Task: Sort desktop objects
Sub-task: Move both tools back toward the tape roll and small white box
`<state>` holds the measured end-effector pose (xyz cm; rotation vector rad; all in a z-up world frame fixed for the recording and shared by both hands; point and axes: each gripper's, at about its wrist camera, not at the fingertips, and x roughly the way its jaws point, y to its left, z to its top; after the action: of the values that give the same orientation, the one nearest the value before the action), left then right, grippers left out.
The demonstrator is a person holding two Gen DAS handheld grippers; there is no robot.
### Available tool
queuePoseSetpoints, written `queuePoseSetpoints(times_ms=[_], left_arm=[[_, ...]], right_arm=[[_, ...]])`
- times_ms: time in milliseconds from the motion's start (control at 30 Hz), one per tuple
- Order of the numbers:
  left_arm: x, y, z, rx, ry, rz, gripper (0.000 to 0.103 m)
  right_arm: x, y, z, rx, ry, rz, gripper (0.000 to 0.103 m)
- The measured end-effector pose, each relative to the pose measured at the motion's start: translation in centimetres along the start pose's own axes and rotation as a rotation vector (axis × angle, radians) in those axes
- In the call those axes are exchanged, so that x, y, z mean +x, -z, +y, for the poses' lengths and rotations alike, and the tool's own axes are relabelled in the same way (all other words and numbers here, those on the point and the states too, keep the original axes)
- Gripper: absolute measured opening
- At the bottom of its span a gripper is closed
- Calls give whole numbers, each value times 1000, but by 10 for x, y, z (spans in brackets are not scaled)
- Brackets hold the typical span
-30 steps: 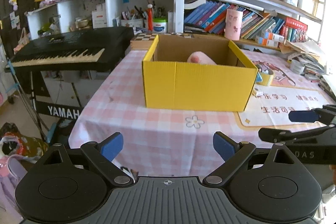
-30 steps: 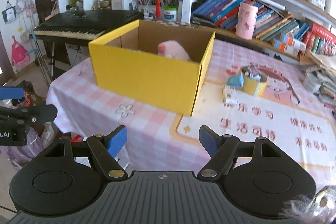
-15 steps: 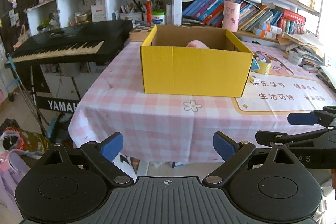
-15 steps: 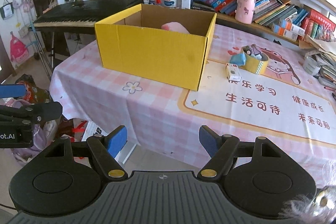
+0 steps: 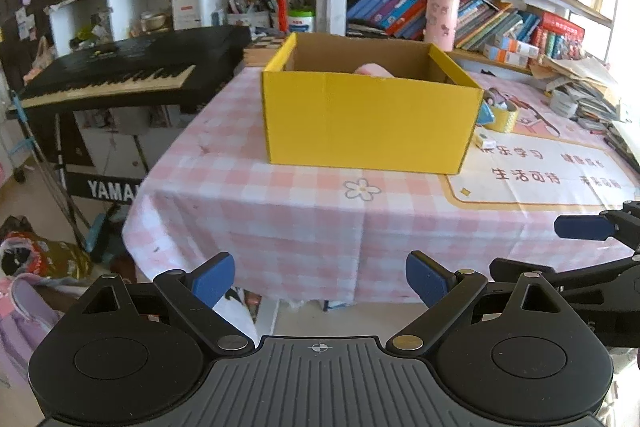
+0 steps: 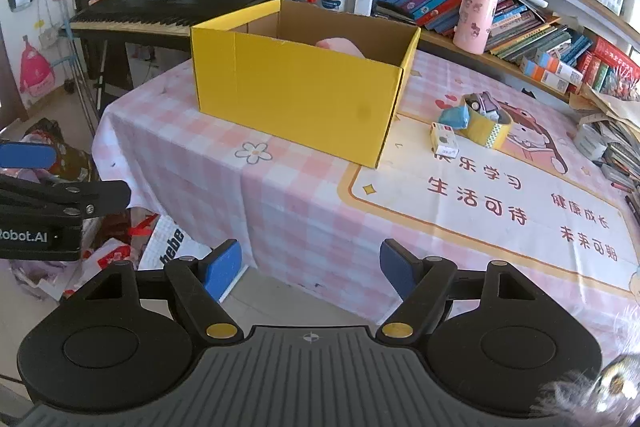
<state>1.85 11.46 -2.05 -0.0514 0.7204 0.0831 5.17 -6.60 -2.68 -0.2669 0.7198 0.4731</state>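
A yellow cardboard box (image 5: 368, 123) (image 6: 296, 99) stands open on the pink checked tablecloth (image 5: 256, 203), with a pink soft thing (image 6: 340, 47) lying inside. To its right sit a yellow tape roll (image 6: 486, 125) stuffed with small items, a blue crumpled thing (image 6: 454, 117) and a small yellow-white carton (image 6: 444, 145). My left gripper (image 5: 320, 277) hangs open off the table's near edge, nothing between its blue pads. My right gripper (image 6: 310, 267) is open too, over the table's front corner, empty.
A black keyboard (image 5: 128, 71) on a stand is left of the table. Shelves of books (image 6: 500, 15) and a pink cup (image 6: 474, 21) line the back. Bags and clutter (image 6: 120, 247) lie on the floor beside the table. A printed mat (image 6: 500, 207) covers the table's right part.
Both grippers have drawn back from the table, so the box looks smaller and the table's front edge and floor now show. Neither pair of jaws changed its width.
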Motion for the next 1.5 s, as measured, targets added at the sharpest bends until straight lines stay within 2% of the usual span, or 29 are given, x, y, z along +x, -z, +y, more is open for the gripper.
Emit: queuePoseSetpoints(times_ms=[200, 567, 1133, 1500], left_arm=[[9, 0, -17, 42, 73, 26, 95], [22, -6, -53, 138, 177, 40, 95], [46, -26, -103, 234, 223, 37, 95], [66, -47, -135, 276, 221, 11, 95]], right_arm=[[-2, 8, -9, 26, 31, 28, 75], [-10, 23, -39, 123, 141, 69, 75], [-1, 23, -85, 188, 186, 86, 75], [14, 14, -125, 228, 178, 52, 75]])
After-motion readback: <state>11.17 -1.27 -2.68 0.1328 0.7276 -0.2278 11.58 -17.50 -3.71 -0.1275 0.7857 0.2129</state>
